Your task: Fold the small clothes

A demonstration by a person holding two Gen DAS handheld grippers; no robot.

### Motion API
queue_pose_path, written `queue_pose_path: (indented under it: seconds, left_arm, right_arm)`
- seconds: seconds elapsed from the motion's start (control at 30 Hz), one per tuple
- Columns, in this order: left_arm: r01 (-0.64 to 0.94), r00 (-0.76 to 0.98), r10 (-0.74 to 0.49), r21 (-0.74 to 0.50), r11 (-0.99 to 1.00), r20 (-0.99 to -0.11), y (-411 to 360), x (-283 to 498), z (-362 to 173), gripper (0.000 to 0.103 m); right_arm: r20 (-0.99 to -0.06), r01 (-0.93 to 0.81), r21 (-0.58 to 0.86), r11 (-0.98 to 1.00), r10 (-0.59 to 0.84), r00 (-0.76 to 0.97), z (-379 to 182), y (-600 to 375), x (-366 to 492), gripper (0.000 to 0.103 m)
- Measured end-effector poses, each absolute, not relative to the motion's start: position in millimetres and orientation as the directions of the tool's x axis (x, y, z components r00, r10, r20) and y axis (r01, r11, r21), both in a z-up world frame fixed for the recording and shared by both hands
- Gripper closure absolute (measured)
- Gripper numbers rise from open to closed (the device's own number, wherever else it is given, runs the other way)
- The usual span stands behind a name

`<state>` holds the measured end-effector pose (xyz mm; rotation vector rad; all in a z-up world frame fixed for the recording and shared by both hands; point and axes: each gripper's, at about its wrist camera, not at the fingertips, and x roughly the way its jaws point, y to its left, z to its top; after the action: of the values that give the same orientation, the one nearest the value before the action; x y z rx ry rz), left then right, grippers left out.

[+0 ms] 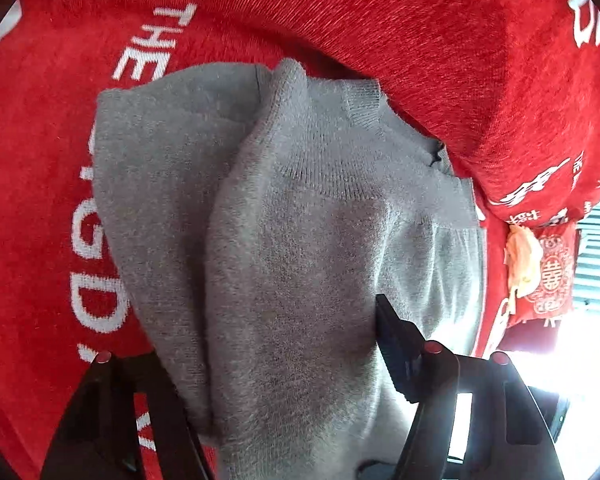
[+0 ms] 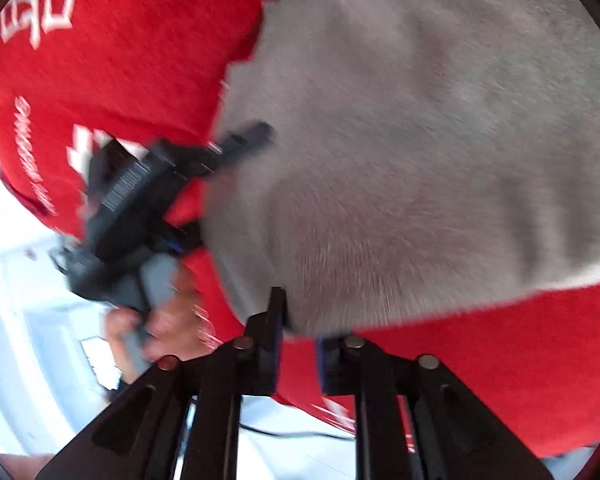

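You have the small grey knitted garment [image 1: 300, 240] lying on the red plush cloth with white lettering [image 1: 420, 20], and it looks about half done: one part of it is already laid over the other, so a doubled layer with a ribbed hem sits on top, while a single flap still sticks out on the far-left side in the left wrist view. I judge that this flap, and a last smoothing, are what is left. Your left gripper [image 1: 284, 364] stands fairly wide over the near end of the garment; one finger [image 1: 392, 332] rests against the knit and the other is hidden behind the cloth, so whether it pinches anything I cannot tell. Your right gripper [image 2: 300, 328] is narrow, its fingertips at the near edge of the grey knit [image 2: 420, 140], and the blur keeps me from saying whether a fold of the edge is caught between them. In the right wrist view you can see the left gripper [image 2: 240, 140], with the hand [image 2: 160, 328] that carries it, lying across the garment's edge. A raised ridge of the red cloth sits just beyond the garment, and a red pouch with a white emblem [image 1: 548, 276] lies well off to the side; neither blocks the fold, but the two grippers are close together.
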<state>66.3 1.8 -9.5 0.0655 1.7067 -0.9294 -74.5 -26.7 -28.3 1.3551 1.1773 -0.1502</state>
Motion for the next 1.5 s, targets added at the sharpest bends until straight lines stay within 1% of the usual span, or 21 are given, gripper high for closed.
queue_pose_path:
  seconds: [0.03, 0.1, 0.13, 0.17, 0.27, 0.33, 0.37, 0.4, 0.43, 0.67, 0.7, 0.73, 0.77, 0.8, 0.83, 1.03, 1.13, 1.17, 1.27, 1.37, 1.5]
  left_arm:
    - [0.505, -0.34, -0.383, -0.51, 0.696, -0.859, 0, 64, -6, 0.033]
    - [0.537, -0.307, -0.351, -0.465, 0.704, -0.885, -2, 61, -3, 0.033]
    - [0.55, -0.294, -0.338, -0.447, 0.706, -0.894, -6, 58, -2, 0.033]
    - [0.563, -0.281, -0.325, -0.429, 0.706, -0.903, -9, 56, -1, 0.033]
    - [0.596, -0.259, -0.293, -0.391, 0.702, -0.92, -7, 54, 0, 0.033]
    - [0.602, -0.252, -0.284, -0.38, 0.702, -0.925, -11, 52, -1, 0.033]
    - [0.606, -0.248, -0.28, -0.374, 0.702, -0.927, -12, 51, -1, 0.033]
    - [0.609, -0.245, -0.277, -0.37, 0.702, -0.929, -12, 49, -2, 0.033]
    - [0.612, -0.241, -0.272, -0.363, 0.703, -0.932, -13, 49, -2, 0.033]
    - [0.62, -0.215, -0.248, -0.328, 0.713, -0.945, -28, 42, -6, 0.033]
    - [0.622, -0.211, -0.244, -0.323, 0.713, -0.947, -29, 41, -6, 0.033]
    - [0.626, -0.203, -0.241, -0.315, 0.713, -0.949, -30, 40, -7, 0.034]
    - [0.628, -0.195, -0.246, -0.313, 0.713, -0.95, -30, 39, -6, 0.052]
    - [0.626, -0.199, -0.261, -0.327, 0.708, -0.945, -34, 36, -4, 0.072]
    - [0.615, -0.225, -0.29, -0.367, 0.698, -0.93, -36, 35, -1, 0.078]
    - [0.684, -0.197, -0.368, -0.396, 0.613, -0.909, -57, 18, 46, 0.079]
    - [0.697, -0.183, -0.412, -0.414, 0.586, -0.892, -77, 6, 73, 0.079]
    - [0.702, -0.179, -0.428, -0.42, 0.575, -0.886, -85, 1, 81, 0.083]
    - [0.731, -0.186, -0.459, -0.434, 0.526, -0.869, -117, -21, 101, 0.083]
    - [0.764, -0.206, -0.442, -0.426, 0.484, -0.873, -155, -50, 94, 0.083]
    - [0.797, -0.227, -0.374, -0.392, 0.459, -0.899, -196, -97, 60, 0.083]
  right_arm:
    - [-0.728, 0.692, 0.649, 0.317, 0.524, 0.442, -28, -28, -78, 0.079]
    - [-0.765, 0.703, 0.608, 0.369, 0.509, 0.394, -23, -35, -89, 0.061]
    - [-0.775, 0.703, 0.599, 0.384, 0.498, 0.388, -19, -39, -92, 0.058]
    - [-0.784, 0.699, 0.592, 0.4, 0.486, 0.386, -14, -44, -96, 0.056]
    - [-0.815, 0.687, 0.571, 0.449, 0.409, 0.41, 5, -68, -108, 0.056]
    - [-0.833, 0.686, 0.552, 0.474, 0.35, 0.429, 12, -86, -109, 0.057]
    - [-0.842, 0.691, 0.539, 0.482, 0.327, 0.429, 13, -95, -108, 0.07]
    - [-0.85, 0.696, 0.527, 0.488, 0.315, 0.423, 12, -101, -105, 0.086]
    - [-0.861, 0.704, 0.509, 0.496, 0.299, 0.412, 11, -107, -99, 0.089]
    - [-0.884, 0.699, 0.467, 0.542, 0.285, 0.37, -18, -127, -64, 0.09]
    - [-0.89, 0.701, 0.455, 0.549, 0.297, 0.346, -25, -126, -60, 0.09]
    - [-0.89, 0.701, 0.455, 0.549, 0.308, 0.336, -32, -125, -60, 0.093]
    - [-0.885, 0.698, 0.465, 0.545, 0.31, 0.348, -33, -126, -61, 0.094]
    - [-0.884, 0.692, 0.468, 0.55, 0.315, 0.347, -32, -126, -63, 0.094]
    - [-0.883, 0.688, 0.469, 0.554, 0.316, 0.348, -32, -126, -63, 0.094]
    - [-0.846, 0.669, 0.53, 0.521, 0.373, 0.38, -32, -136, -77, 0.094]
    - [-0.837, 0.656, 0.546, 0.521, 0.378, 0.396, -23, -144, -86, 0.091]
    - [-0.832, 0.652, 0.553, 0.518, 0.377, 0.406, -19, -148, -90, 0.09]
    - [-0.808, 0.651, 0.589, 0.478, 0.375, 0.454, -10, -166, -107, 0.09]
    - [-0.8, 0.676, 0.598, 0.43, 0.363, 0.477, -10, -184, -124, 0.09]
    - [-0.767, 0.699, 0.636, 0.327, 0.369, 0.525, -21, -209, -157, 0.088]
